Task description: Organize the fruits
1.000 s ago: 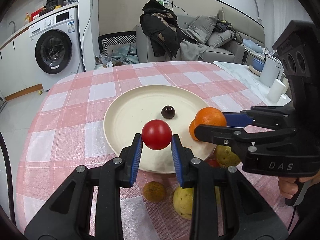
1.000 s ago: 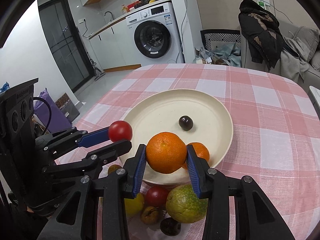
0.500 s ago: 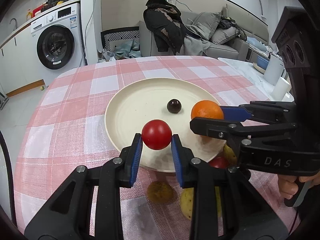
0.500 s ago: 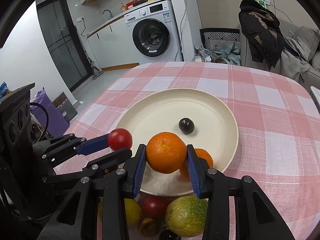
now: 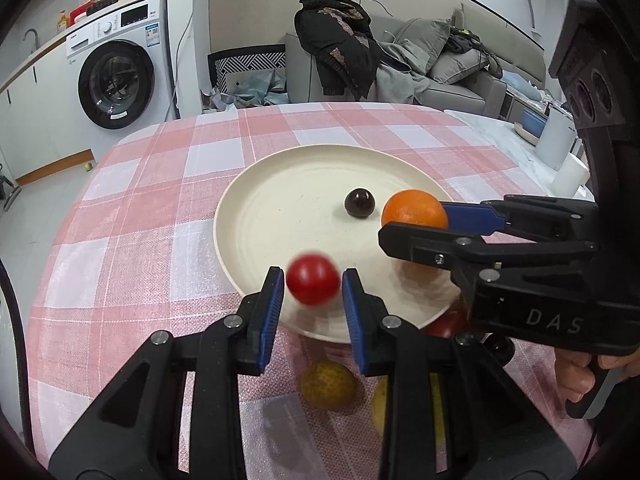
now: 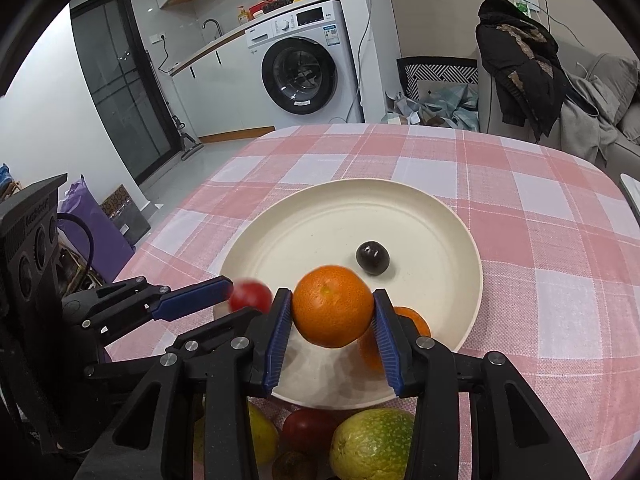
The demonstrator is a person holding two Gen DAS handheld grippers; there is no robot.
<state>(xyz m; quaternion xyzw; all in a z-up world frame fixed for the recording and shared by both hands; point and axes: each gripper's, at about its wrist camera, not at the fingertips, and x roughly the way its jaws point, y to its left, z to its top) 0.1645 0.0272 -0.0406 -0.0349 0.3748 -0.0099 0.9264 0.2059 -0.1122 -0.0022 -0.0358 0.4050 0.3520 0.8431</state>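
Observation:
A cream plate [image 5: 280, 200] [image 6: 440, 216] lies on the pink checked table. On it sit a small dark fruit [image 5: 359, 202] [image 6: 372, 257] and an orange [image 6: 414, 322]. My left gripper [image 5: 313, 286] has opened a little; the red tomato [image 5: 313, 280] [image 6: 250, 297] is blurred between its pads, over the plate's near rim. My right gripper [image 6: 332, 308] is shut on a second orange [image 6: 332, 306] [image 5: 415, 209], held above the plate's near right part.
Loose fruit lies at the table's near edge: a brownish fruit [image 5: 328, 385], a red fruit [image 6: 310, 426], a green-yellow fruit [image 6: 372, 442] and a yellow one [image 6: 262, 436]. A washing machine [image 5: 120, 80] and a sofa [image 5: 440, 68] stand beyond the table.
Both grippers have moved forward over the plate. The left jaws have parted slightly and the tomato now looks blurred, as if coming loose. The right gripper keeps its orange.

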